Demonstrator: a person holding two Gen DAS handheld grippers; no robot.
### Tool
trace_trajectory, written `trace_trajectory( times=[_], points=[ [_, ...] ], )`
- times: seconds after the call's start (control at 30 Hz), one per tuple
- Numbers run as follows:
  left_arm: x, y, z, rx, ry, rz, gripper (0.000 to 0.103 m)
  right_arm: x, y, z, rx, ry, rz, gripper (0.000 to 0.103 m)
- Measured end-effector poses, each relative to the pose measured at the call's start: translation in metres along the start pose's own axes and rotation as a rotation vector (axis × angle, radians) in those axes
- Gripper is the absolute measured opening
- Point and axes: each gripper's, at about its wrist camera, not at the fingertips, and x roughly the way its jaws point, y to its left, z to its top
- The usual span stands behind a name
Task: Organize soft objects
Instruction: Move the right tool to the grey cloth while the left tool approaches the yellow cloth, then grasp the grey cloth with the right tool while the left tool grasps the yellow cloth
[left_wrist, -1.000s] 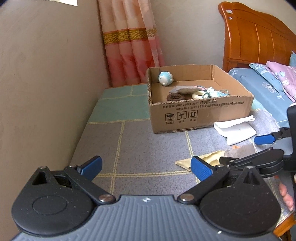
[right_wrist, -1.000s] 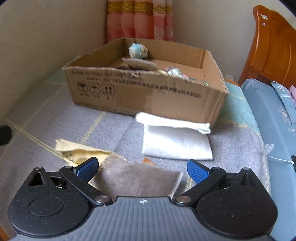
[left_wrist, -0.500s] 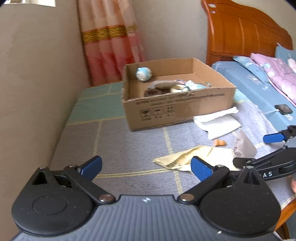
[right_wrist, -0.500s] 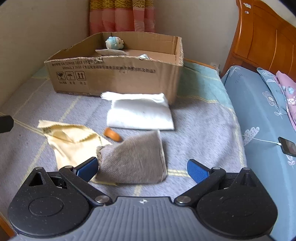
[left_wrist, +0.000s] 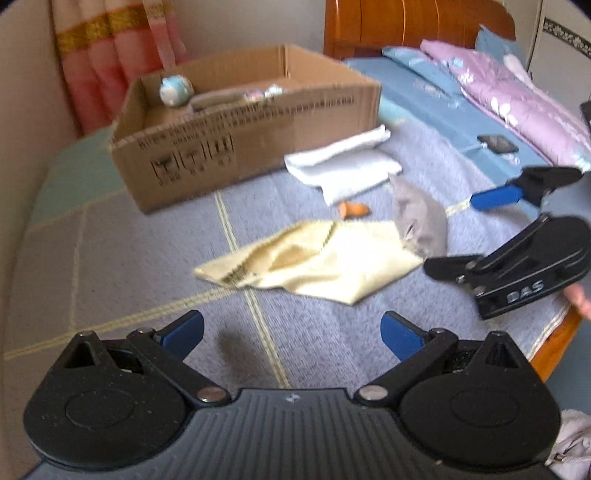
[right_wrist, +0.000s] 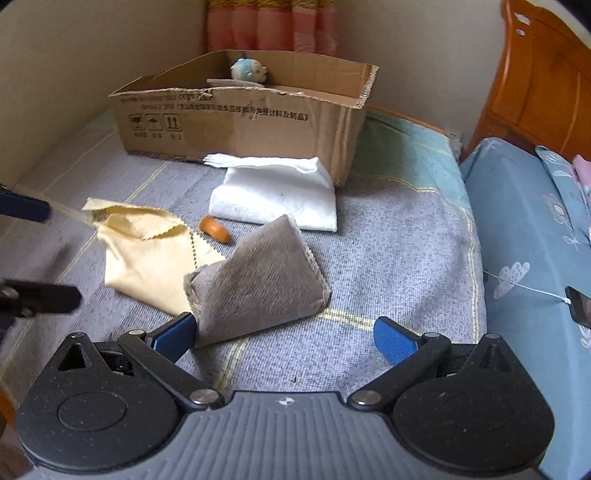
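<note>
A grey cloth (right_wrist: 258, 280) lies crumpled on the grey blanket, partly over a yellow cloth (right_wrist: 144, 258). A folded white cloth (right_wrist: 277, 192) lies in front of the cardboard box (right_wrist: 240, 122), which holds a small blue plush (right_wrist: 248, 70) and other soft items. A small orange piece (right_wrist: 214, 229) lies between the cloths. My right gripper (right_wrist: 284, 332) is open, low behind the grey cloth, its left finger touching the cloth's near corner. My left gripper (left_wrist: 291, 332) is open and empty, above the blanket short of the yellow cloth (left_wrist: 314, 258). The grey cloth (left_wrist: 417, 218) and right gripper (left_wrist: 517, 229) show there too.
A wall runs along the left side. A bed with blue sheet (right_wrist: 524, 229), wooden headboard (right_wrist: 543, 85) and purple quilt (left_wrist: 517, 99) is on the right. A phone (left_wrist: 496, 143) on a white cable lies on the sheet. A pink curtain (right_wrist: 269, 26) hangs behind the box.
Both grippers have pulled back and swung right, away from the box. The grey cloth, earlier flat under the right gripper, now lies bunched ahead of it. Both stay open.
</note>
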Motion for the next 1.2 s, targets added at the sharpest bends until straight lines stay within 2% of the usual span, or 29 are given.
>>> trace_trajectory(
  times=[0.1,0.43,0.63,0.77,0.9,1.07,1.2],
  points=[
    [0.010,-0.002,-0.002,0.009,0.032,-0.003,0.103,-0.002,-0.005,-0.002,-0.016,0.008,0.014,0.103],
    [0.026,-0.009,0.021,0.056,-0.008,-0.027,0.103,-0.002,-0.016,-0.007,-0.002,-0.003,0.043,0.103],
    [0.031,-0.022,0.029,0.104,-0.037,0.027,0.102,-0.003,-0.017,-0.008,-0.007,-0.010,0.047,0.103],
    [0.029,-0.032,0.031,0.136,-0.054,0.050,0.098,-0.003,-0.017,-0.009,-0.007,-0.013,0.048,0.103],
    [0.027,-0.036,0.033,0.132,-0.065,0.038,0.082,-0.003,-0.017,-0.009,-0.006,-0.013,0.047,0.103],
    [0.028,-0.034,0.034,0.102,-0.066,-0.001,0.070,-0.003,-0.015,-0.009,-0.003,-0.015,0.043,0.103],
    [0.027,-0.034,0.036,0.078,-0.063,-0.027,0.048,-0.003,-0.015,-0.010,0.000,-0.019,0.041,0.103]
  ],
)
